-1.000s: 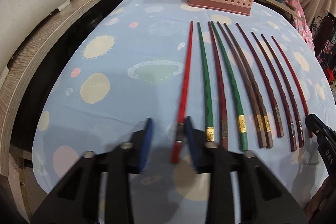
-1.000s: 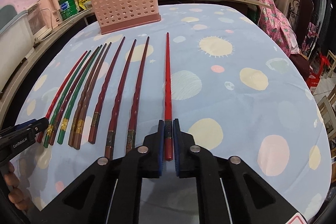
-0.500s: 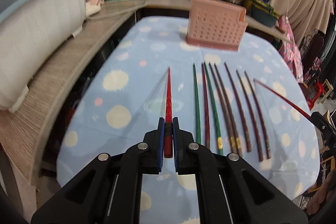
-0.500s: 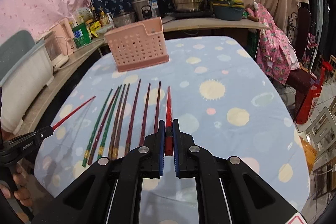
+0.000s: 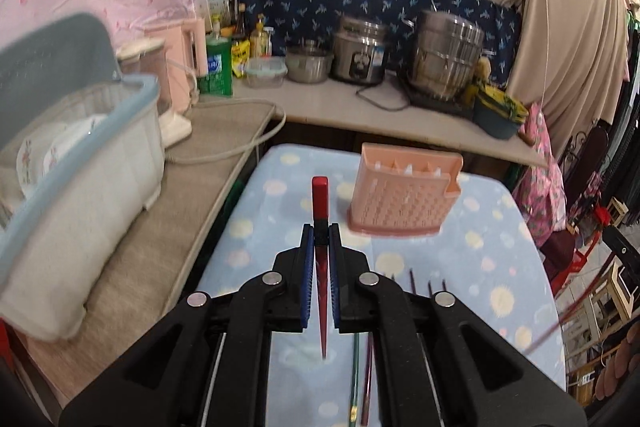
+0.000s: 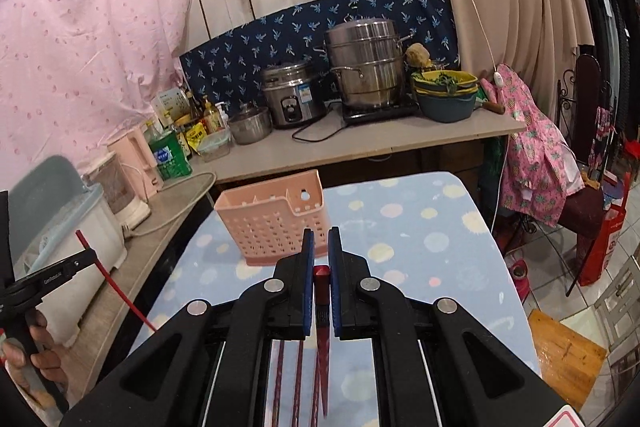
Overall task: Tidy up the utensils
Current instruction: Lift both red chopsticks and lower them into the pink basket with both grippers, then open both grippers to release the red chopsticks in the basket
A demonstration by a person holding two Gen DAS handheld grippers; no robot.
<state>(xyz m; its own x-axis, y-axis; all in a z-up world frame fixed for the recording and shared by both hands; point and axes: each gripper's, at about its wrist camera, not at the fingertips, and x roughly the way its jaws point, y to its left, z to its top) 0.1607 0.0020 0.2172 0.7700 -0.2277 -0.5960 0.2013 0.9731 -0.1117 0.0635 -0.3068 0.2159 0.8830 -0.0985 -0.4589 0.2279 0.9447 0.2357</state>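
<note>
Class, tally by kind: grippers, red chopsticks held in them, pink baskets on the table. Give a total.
Grippers: 2, left gripper, right gripper
Red chopsticks held: 2, left red chopstick, right red chopstick
Pink basket: 1
Total: 5

Pink curtain [image 6: 88, 59], cluttered counter [image 6: 360, 143]

**Open cloth ahead, clutter to the left and behind**

The spotted tablecloth [image 6: 420, 227] lies bare on the right and in front of the pink basket [image 5: 400, 199]. On the left the white dish bin [image 5: 80, 187] crowds the counter; the far worktop [image 6: 360, 143] is packed with pots.
</note>
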